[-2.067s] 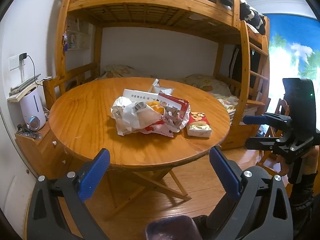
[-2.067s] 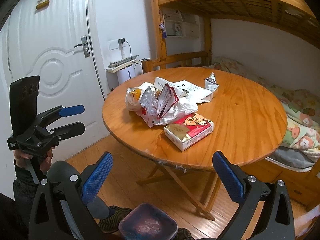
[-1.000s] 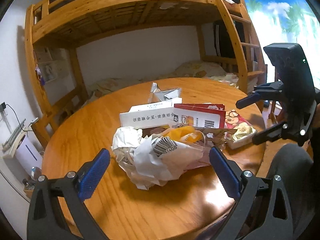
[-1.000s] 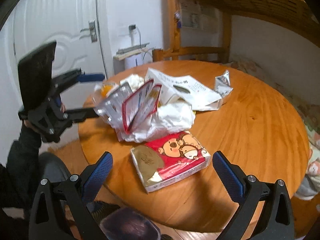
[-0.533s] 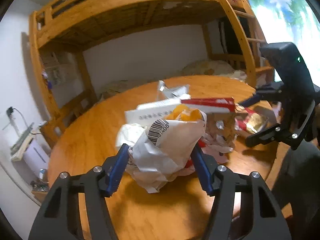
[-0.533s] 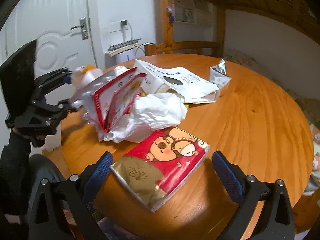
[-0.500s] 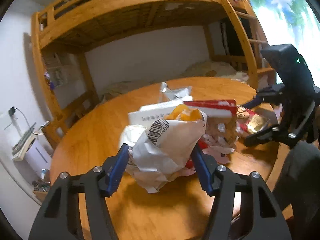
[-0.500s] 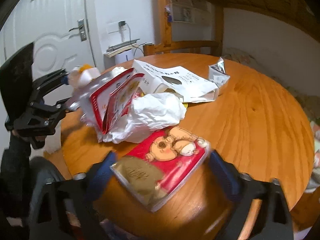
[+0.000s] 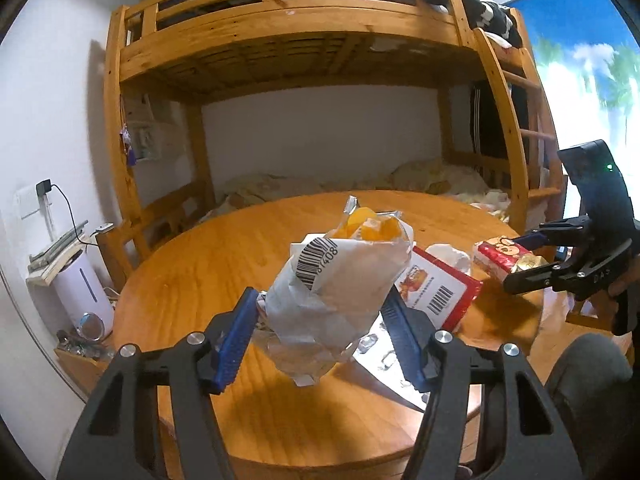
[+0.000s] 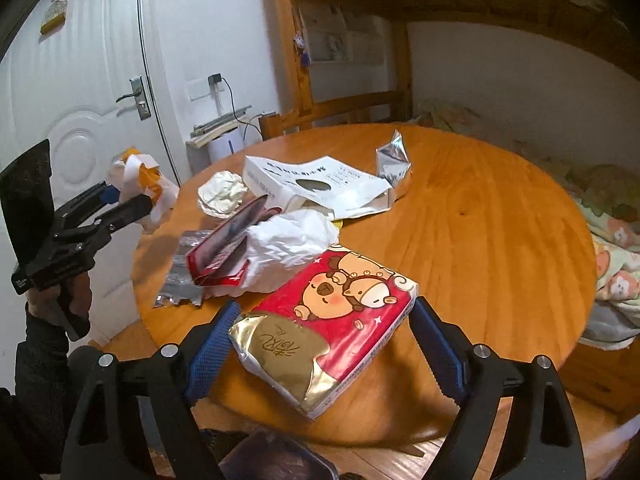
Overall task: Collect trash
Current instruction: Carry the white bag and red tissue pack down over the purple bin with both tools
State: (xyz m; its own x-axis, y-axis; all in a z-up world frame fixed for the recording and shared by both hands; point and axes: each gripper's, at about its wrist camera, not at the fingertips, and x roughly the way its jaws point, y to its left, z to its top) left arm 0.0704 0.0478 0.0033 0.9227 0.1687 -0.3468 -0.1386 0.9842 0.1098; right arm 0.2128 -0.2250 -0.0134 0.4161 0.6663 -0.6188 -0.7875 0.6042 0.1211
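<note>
My left gripper (image 9: 320, 300) is shut on a crumpled white bag (image 9: 332, 280) with a barcode and orange scraps on top, held above the round wooden table (image 9: 200, 272). The right wrist view shows that bag (image 10: 140, 176) off the table's left edge in the left gripper (image 10: 128, 196). The jaws of my right gripper (image 10: 326, 306) are closing on a red and gold tissue pack (image 10: 332, 320), with a pad on each end. A red snack packet (image 10: 224, 248), white crumpled plastic (image 10: 288, 240), a flattened white box (image 10: 316, 184) and a foil wrapper (image 10: 394, 160) lie on the table (image 10: 480, 220).
A paper ball (image 10: 222, 194) and a torn silver wrapper (image 10: 180, 284) lie near the table's left rim. A wooden bunk bed (image 9: 280, 40) stands behind the table. A white door (image 10: 80, 100) and a white humidifier (image 9: 82, 292) are on the left.
My left gripper has shut on the white bag and lifted it off the pile. My right gripper has come in over the tissue pack and its jaws have narrowed onto it.
</note>
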